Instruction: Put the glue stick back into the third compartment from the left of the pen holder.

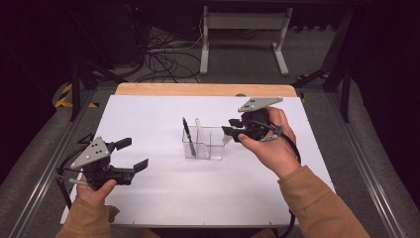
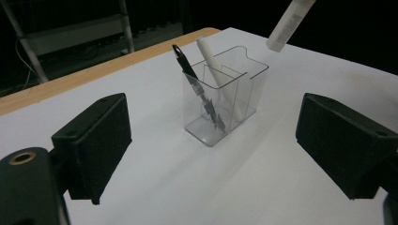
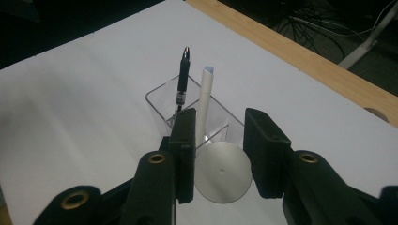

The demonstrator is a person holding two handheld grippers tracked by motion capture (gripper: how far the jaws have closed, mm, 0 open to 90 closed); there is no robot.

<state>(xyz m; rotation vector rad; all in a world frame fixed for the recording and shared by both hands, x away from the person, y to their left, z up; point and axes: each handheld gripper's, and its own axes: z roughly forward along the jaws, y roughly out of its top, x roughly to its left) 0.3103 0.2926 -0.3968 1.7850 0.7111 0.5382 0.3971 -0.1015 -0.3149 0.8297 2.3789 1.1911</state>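
White surface [image 1: 148,198], wood strip along its far edge. Right gripper [image 3: 220,140]: jaws closed on a white tube [image 3: 222,178], held just above the clear divided holder [image 1: 204,144] at mid-surface. Holder contains a black pen [image 1: 186,130] and a white stick [image 1: 199,130], both leaning. Left gripper [image 1: 133,153]: jaws wide apart, nothing between them, well left of holder.

The white tube [image 2: 290,22] runs off the left gripper view's top edge.
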